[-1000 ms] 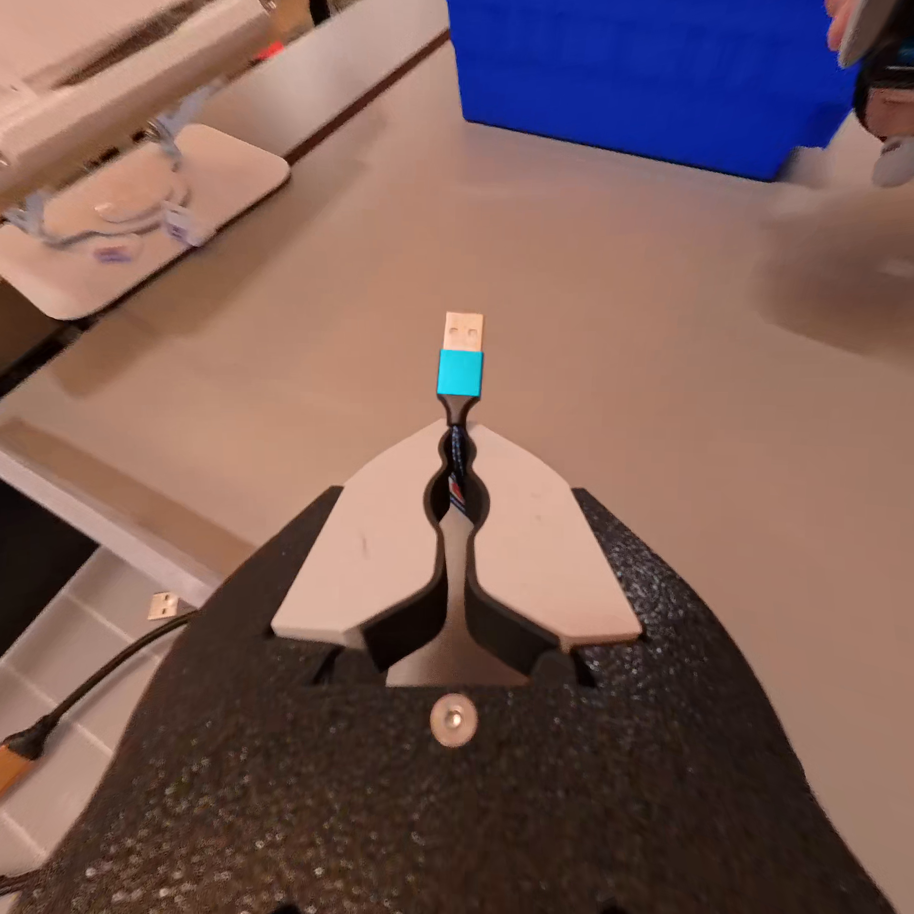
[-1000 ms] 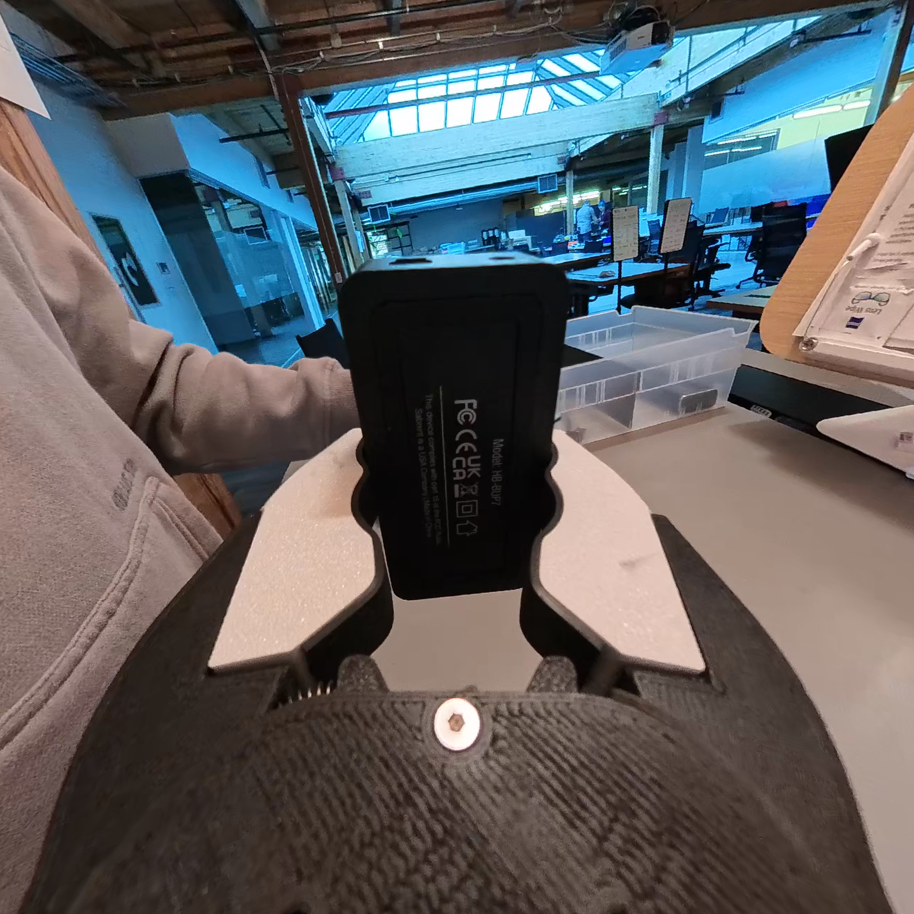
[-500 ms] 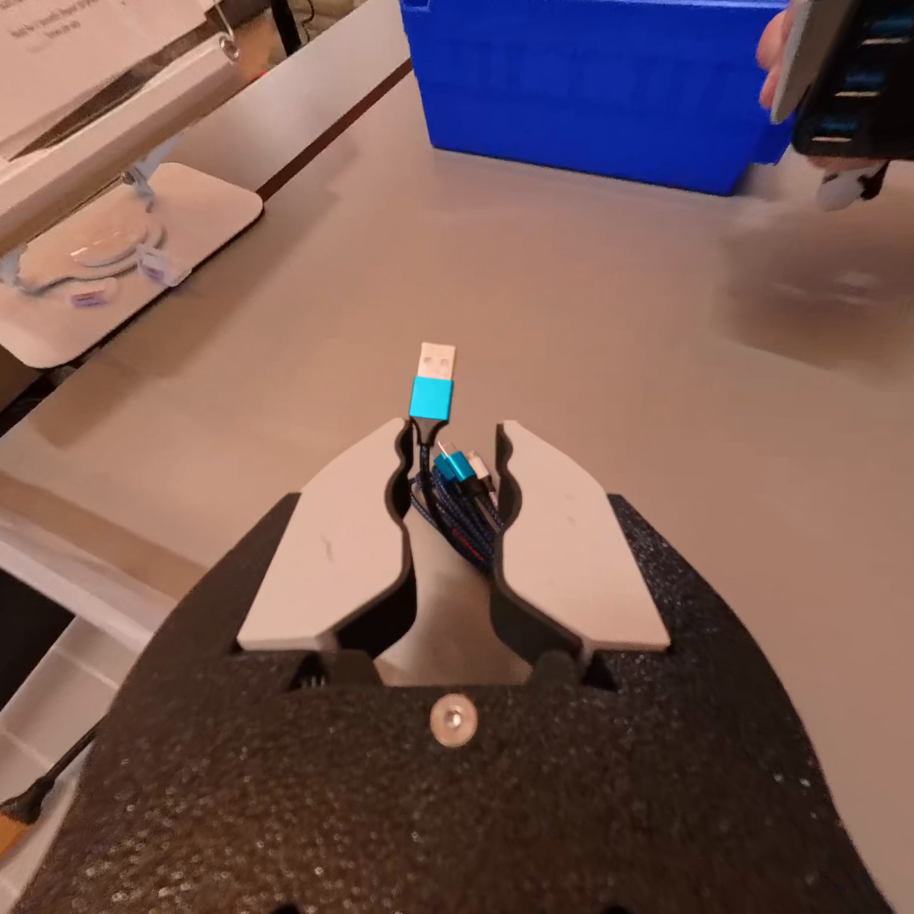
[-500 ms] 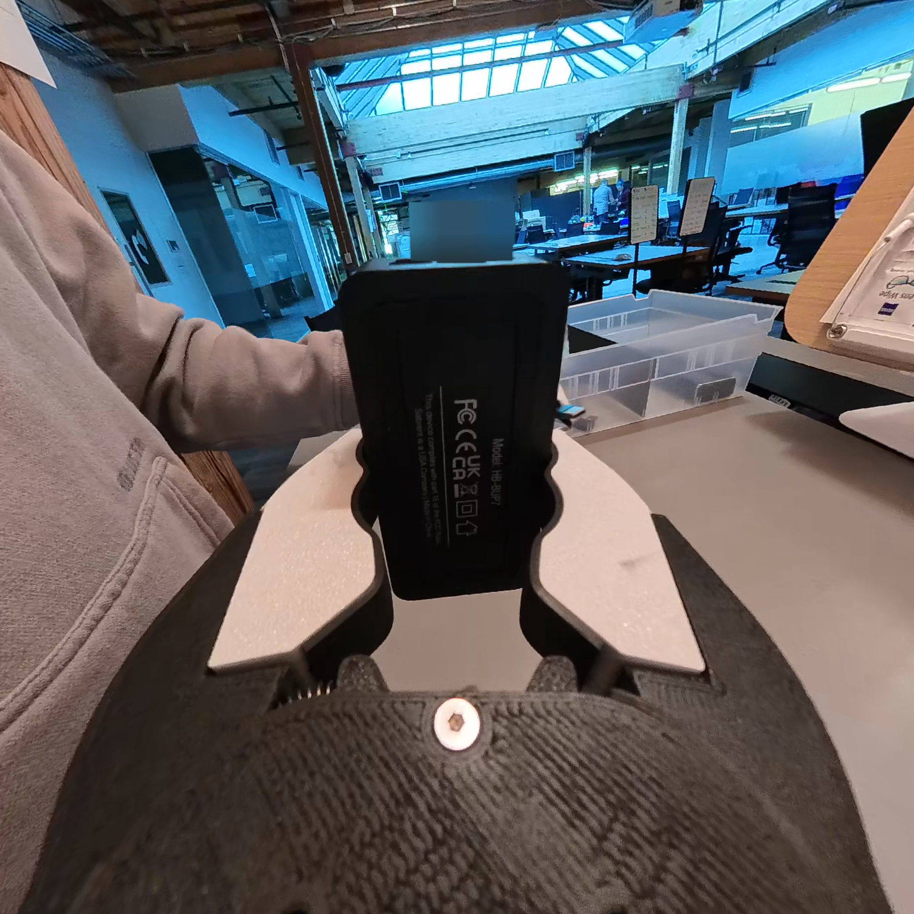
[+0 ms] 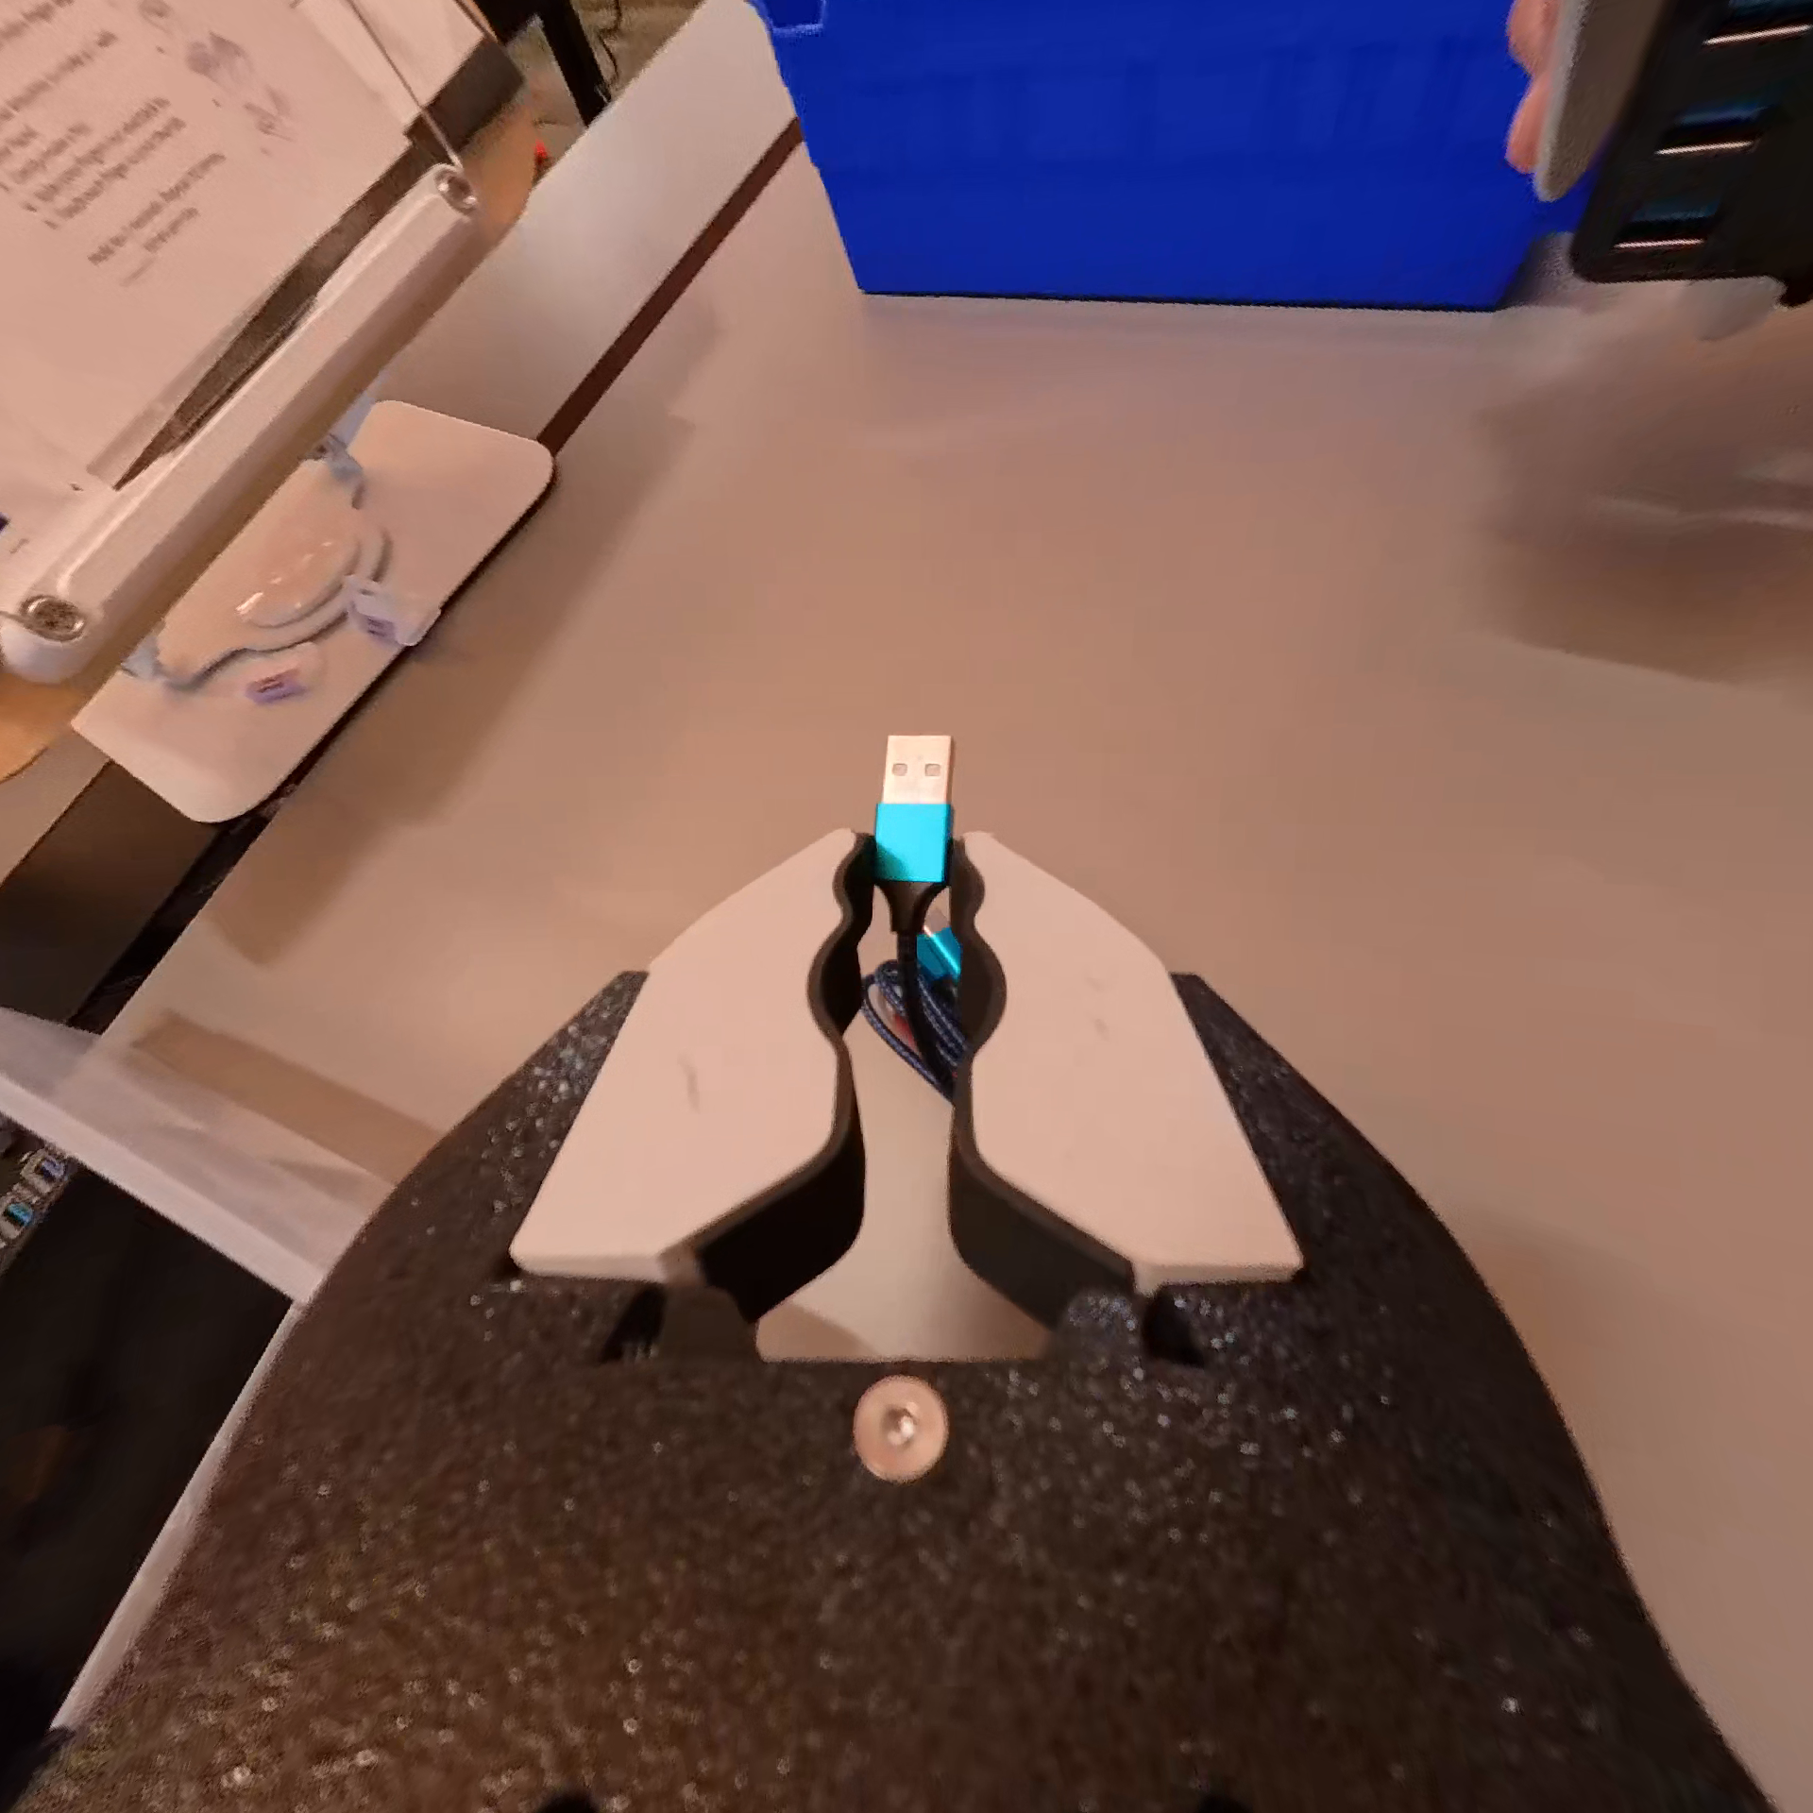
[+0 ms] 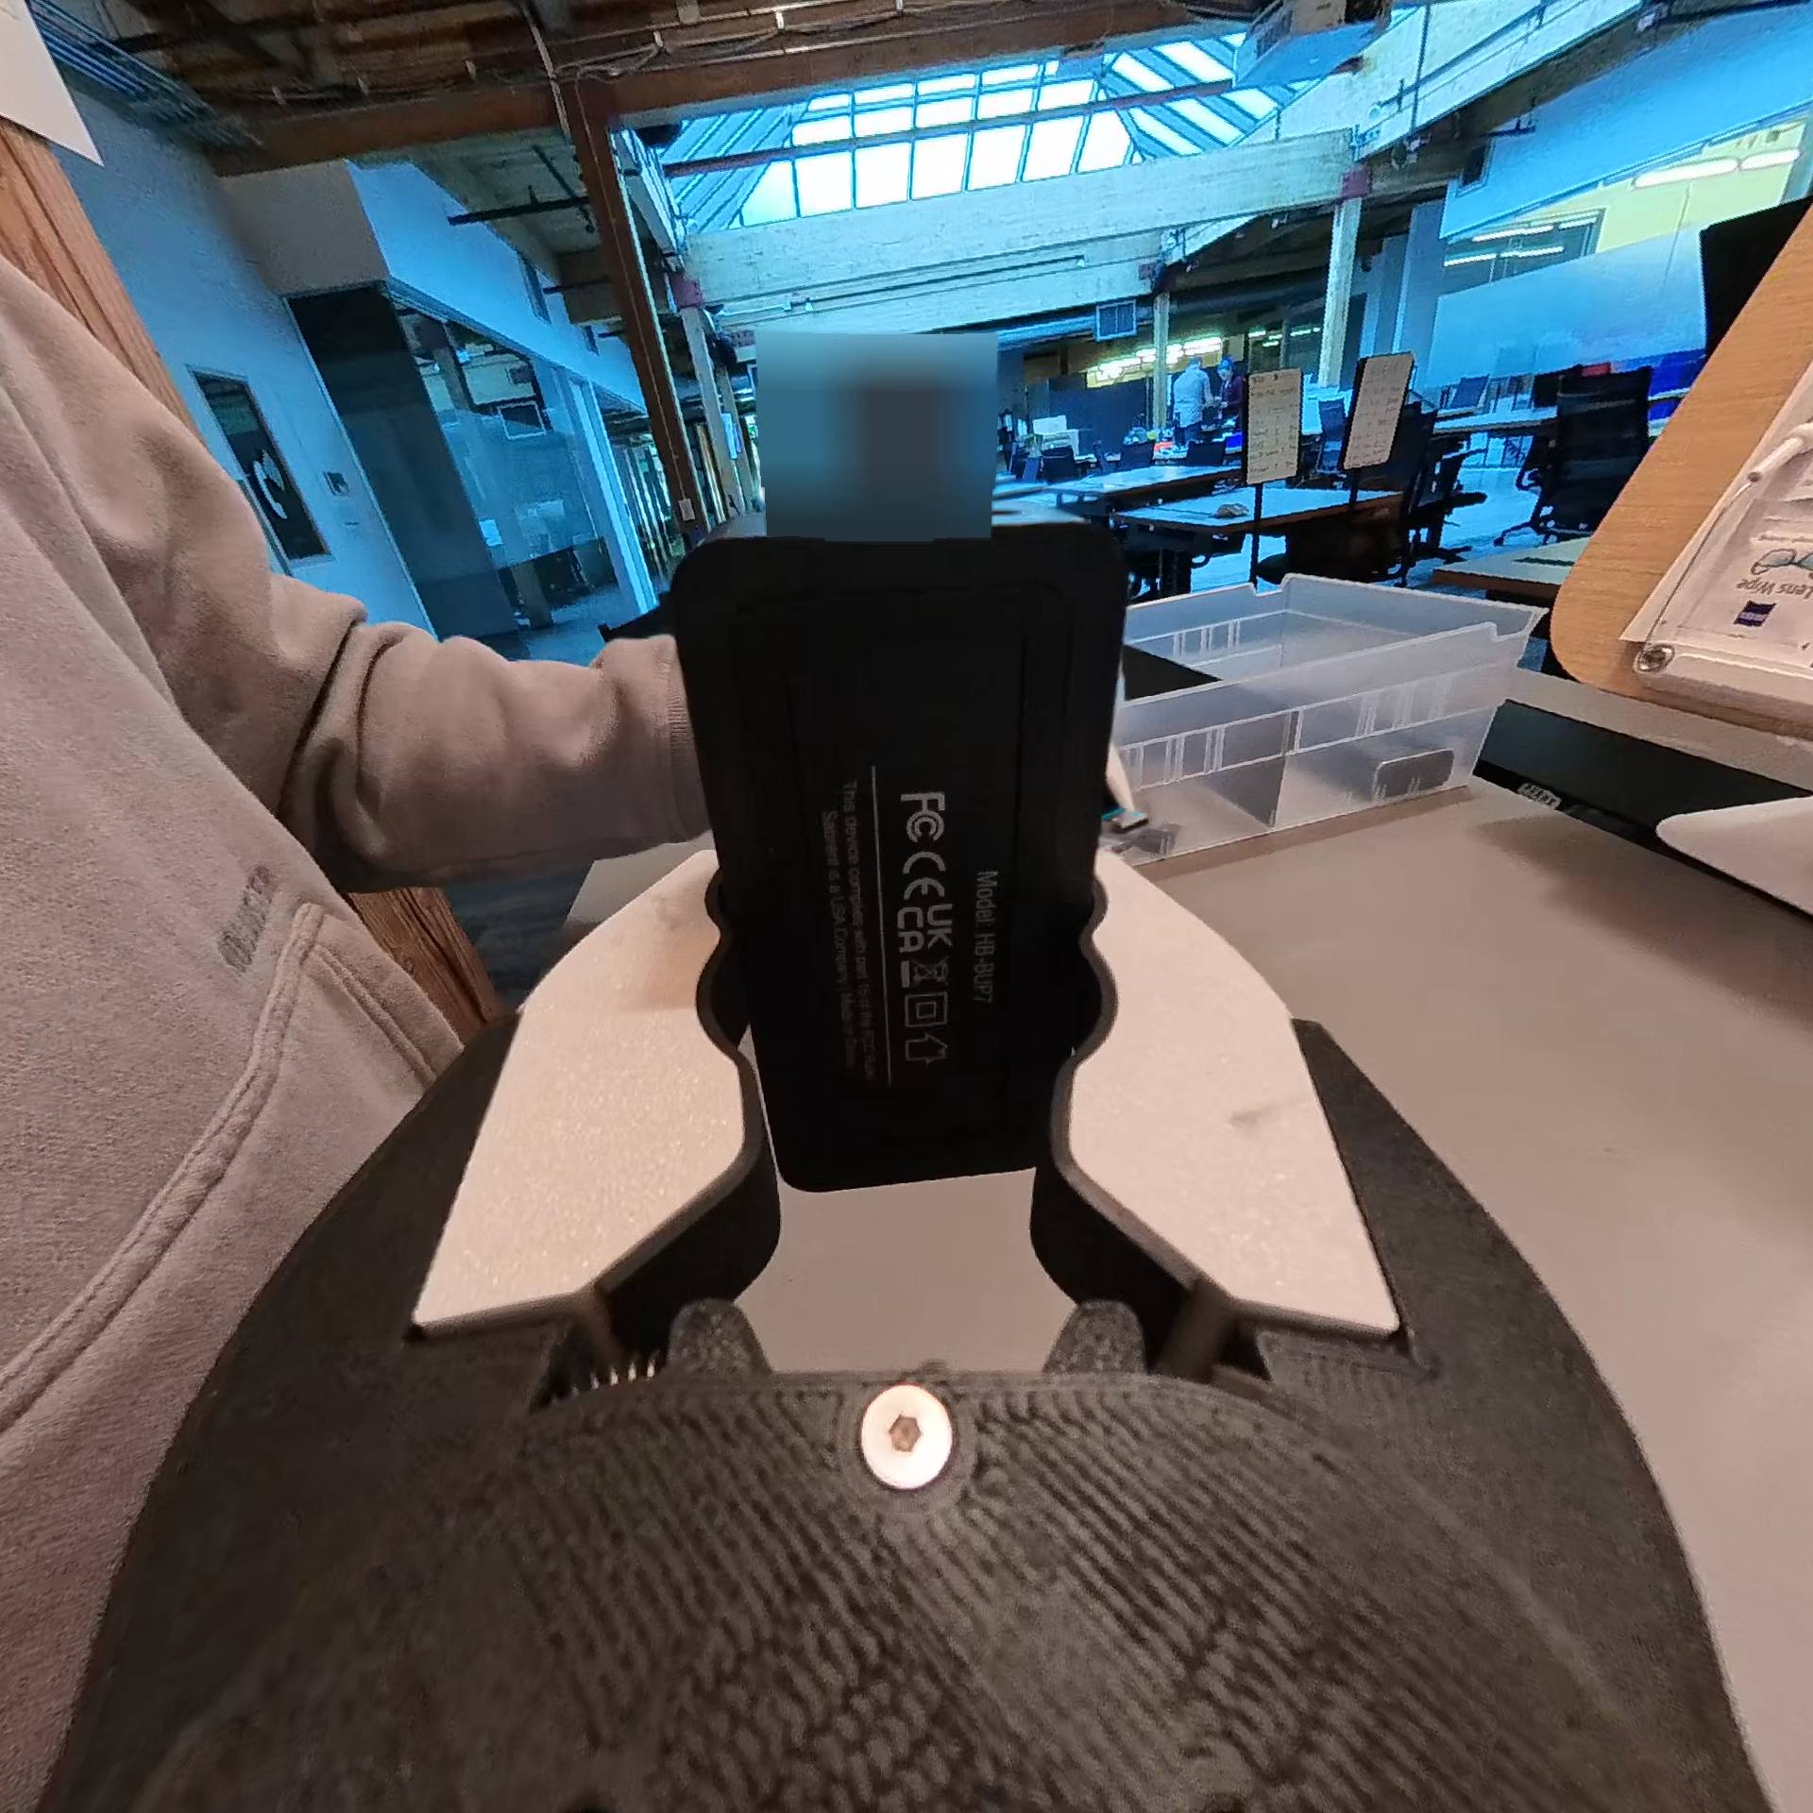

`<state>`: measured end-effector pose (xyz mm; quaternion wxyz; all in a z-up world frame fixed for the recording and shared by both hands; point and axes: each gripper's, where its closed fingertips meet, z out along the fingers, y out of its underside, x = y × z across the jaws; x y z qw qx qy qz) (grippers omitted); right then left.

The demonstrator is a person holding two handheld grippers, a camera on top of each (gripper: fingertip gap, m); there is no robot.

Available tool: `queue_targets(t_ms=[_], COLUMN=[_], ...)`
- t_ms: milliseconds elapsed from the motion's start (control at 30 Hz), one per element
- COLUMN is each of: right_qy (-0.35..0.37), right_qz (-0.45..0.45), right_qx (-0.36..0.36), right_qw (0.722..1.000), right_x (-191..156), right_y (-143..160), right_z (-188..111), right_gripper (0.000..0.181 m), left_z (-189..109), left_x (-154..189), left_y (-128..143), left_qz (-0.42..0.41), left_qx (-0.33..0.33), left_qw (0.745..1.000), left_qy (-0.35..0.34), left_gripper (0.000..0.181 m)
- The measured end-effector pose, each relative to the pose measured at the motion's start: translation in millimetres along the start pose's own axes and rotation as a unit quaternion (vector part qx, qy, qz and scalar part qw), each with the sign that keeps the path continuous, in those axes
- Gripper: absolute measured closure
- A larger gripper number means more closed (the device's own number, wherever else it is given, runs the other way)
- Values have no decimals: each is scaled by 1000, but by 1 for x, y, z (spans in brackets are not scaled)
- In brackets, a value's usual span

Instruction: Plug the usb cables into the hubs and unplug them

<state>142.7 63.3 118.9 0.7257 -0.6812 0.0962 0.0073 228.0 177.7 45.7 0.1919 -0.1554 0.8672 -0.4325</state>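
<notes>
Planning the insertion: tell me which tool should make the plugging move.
Left, probably. The left tool pinches the USB plug by its teal shell, metal tip free and pointing forward. The right tool only clamps the black hub, whose ports show at upper right.

Printed matter in view, on three things

White print and compliance marks cover the back of the black hub [image 6: 898,863]; right of the hub, a small printed sheet [image 6: 1756,608] leans on a board; a printed page [image 5: 118,147] sits clamped in a white stand, too blurred to read.
</notes>
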Motion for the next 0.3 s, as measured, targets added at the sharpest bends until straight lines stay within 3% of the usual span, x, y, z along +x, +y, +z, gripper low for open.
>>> queue_targets(t_ms=[300], right_qy=[-29], right_qz=[-8], right_qx=[2], right_qw=[1000], right_x=[2], right_y=[-17], right_z=[-2], right_gripper=[117], left_z=[-20], left_x=[56], left_y=[-64], left_qz=[32], left_qx=[-71], left_qw=[990], left_qy=[116], left_gripper=[168])
